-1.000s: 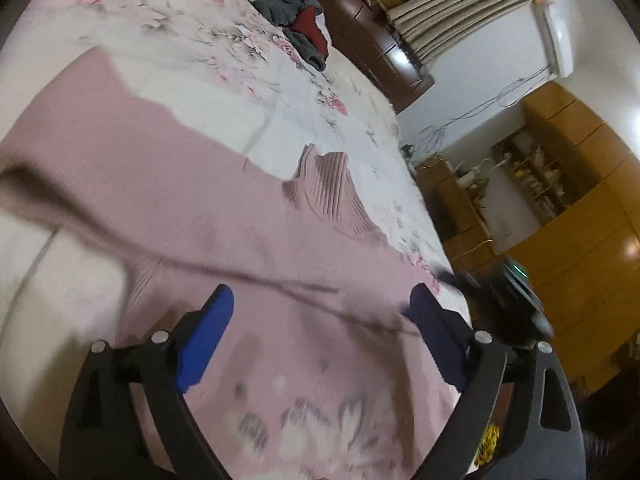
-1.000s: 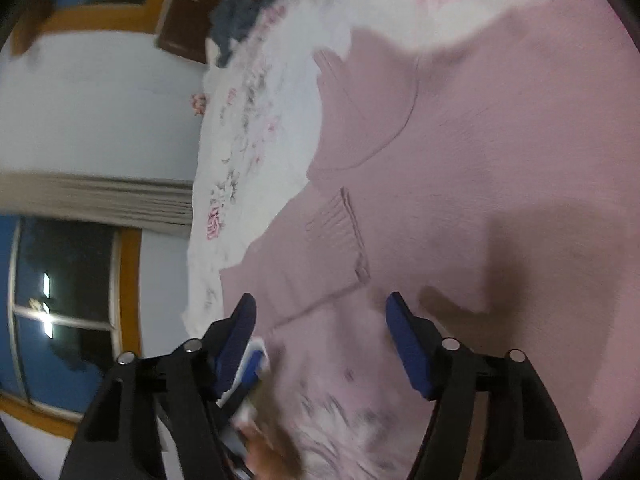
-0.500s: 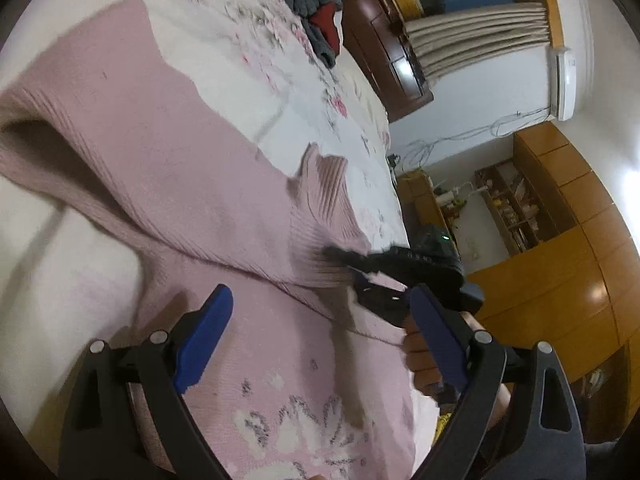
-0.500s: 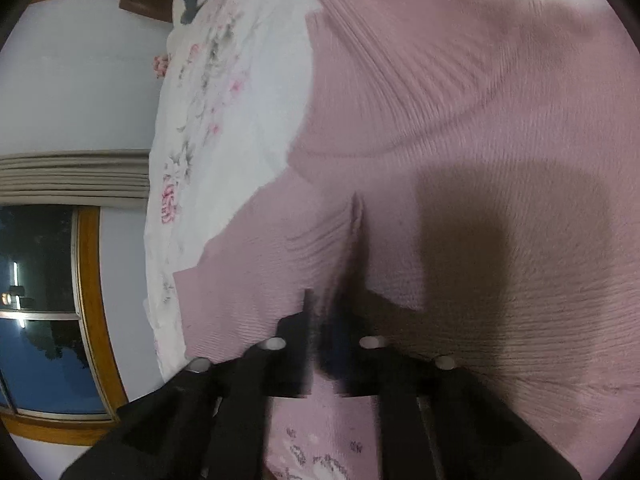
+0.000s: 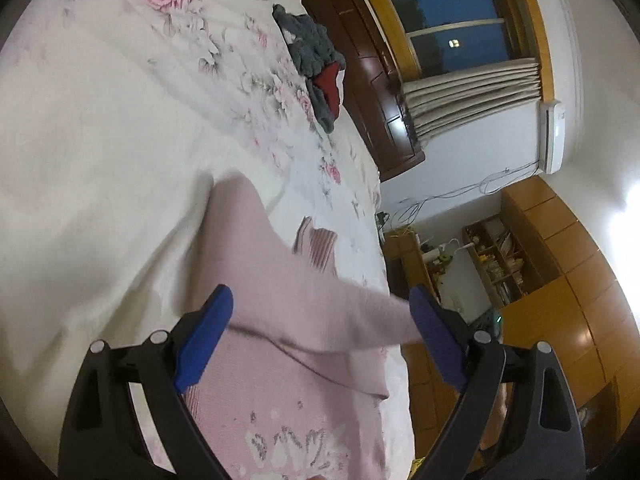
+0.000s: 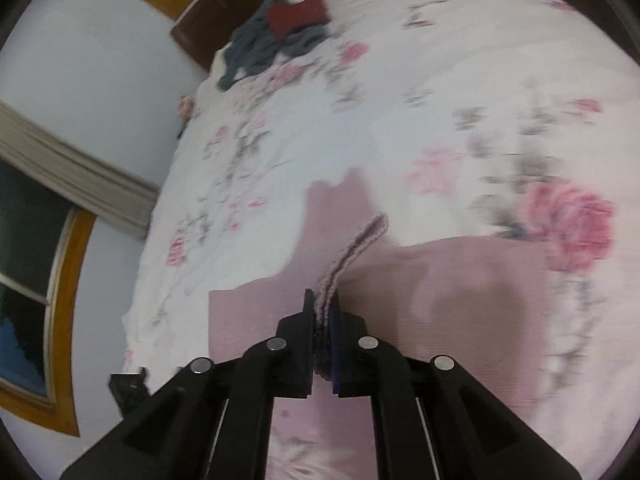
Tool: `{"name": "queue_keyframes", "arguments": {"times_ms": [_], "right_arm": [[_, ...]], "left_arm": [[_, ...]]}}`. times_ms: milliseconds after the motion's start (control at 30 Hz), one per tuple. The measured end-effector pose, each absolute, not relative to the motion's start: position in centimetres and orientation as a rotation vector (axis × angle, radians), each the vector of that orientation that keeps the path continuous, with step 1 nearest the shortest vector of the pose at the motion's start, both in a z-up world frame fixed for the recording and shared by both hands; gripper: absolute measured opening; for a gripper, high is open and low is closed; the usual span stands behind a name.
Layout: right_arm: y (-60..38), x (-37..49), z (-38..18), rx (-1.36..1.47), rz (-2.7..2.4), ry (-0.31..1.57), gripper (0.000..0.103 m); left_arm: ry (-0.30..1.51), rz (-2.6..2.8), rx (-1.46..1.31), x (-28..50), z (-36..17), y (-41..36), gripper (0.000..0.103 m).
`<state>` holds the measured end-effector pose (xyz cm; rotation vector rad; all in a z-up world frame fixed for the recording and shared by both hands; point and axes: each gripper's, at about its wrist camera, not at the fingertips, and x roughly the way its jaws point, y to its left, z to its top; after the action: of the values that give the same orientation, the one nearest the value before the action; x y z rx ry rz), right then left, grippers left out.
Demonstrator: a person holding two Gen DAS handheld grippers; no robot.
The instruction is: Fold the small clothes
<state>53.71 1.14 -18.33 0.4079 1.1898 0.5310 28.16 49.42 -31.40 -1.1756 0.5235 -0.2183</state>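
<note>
Fingers (image 6: 308, 320) on the right gripper (image 6: 322, 312) are pinched tight on a ribbed cuff of the pink sweater (image 6: 460, 280), which lies spread on the floral bed sheet (image 6: 360, 128) just ahead of them. Left gripper (image 5: 320, 320) has its blue fingers (image 5: 208, 332) wide apart with nothing between them, hovering over the same sweater (image 5: 280, 300). Far beyond the fingertips sits a pile of grey and red clothes (image 5: 316, 64). No readable labels or writing anywhere.
</note>
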Motion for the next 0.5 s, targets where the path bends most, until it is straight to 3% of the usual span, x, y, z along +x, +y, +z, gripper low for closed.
{"name": "queue_keyframes", "arguments": {"times_ms": [167, 500], "right_arm": [[-3.0, 53.9, -22.6, 0.422, 0.457, 1.243, 0.006], [-7.6, 53.5, -29.5, 0.493, 0.396, 1.294, 0.006]], "left_arm": [[0.556, -0.240, -1.257, 29.4, -32.1, 49.3, 0.088], [0.806, -0.290, -1.063, 37.3, -32.1, 47.0, 0.088]]}}
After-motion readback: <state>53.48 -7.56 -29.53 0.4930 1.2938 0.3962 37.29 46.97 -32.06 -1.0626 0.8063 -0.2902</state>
